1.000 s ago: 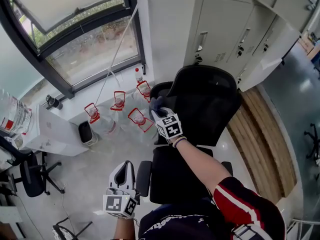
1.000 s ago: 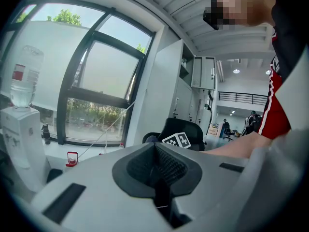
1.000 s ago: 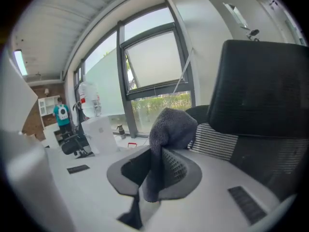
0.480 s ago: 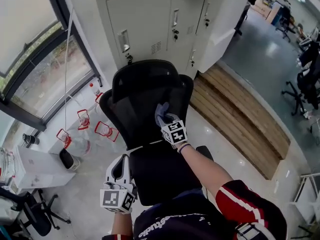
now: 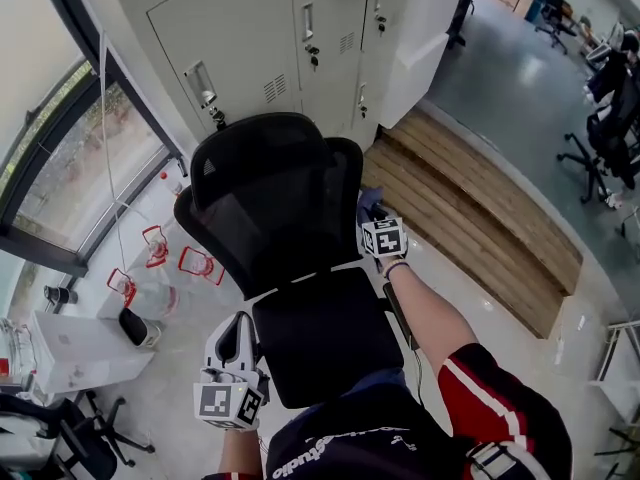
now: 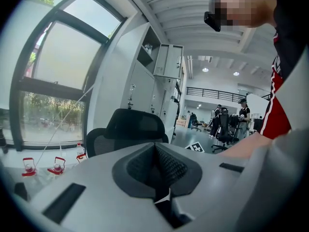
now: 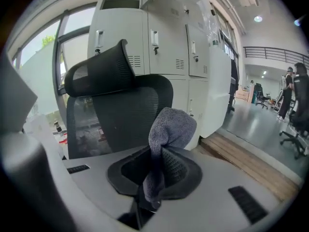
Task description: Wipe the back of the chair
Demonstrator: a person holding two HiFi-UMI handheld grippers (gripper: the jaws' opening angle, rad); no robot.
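Note:
A black mesh office chair (image 5: 270, 203) with a headrest stands before me, its backrest (image 7: 125, 117) facing the right gripper view. My right gripper (image 5: 372, 213) is shut on a grey-blue cloth (image 7: 169, 129) and sits just off the backrest's right edge. The cloth (image 5: 369, 201) pokes out ahead of the marker cube. My left gripper (image 5: 235, 353) hangs low beside the seat's (image 5: 320, 333) left front corner, jaws shut with nothing between them. The chair (image 6: 128, 129) shows small in the left gripper view.
Grey metal lockers (image 5: 260, 38) stand right behind the chair. A wooden step (image 5: 480, 228) runs along the right. Several clear jugs with red handles (image 5: 165, 258) and a white cabinet (image 5: 70, 343) sit on the left under a window (image 5: 60, 168). More office chairs (image 5: 605, 158) stand at far right.
The right gripper has swept with the cloth from the middle of the backrest out past its right edge. My head view has swung round. The left gripper has stayed low by the seat.

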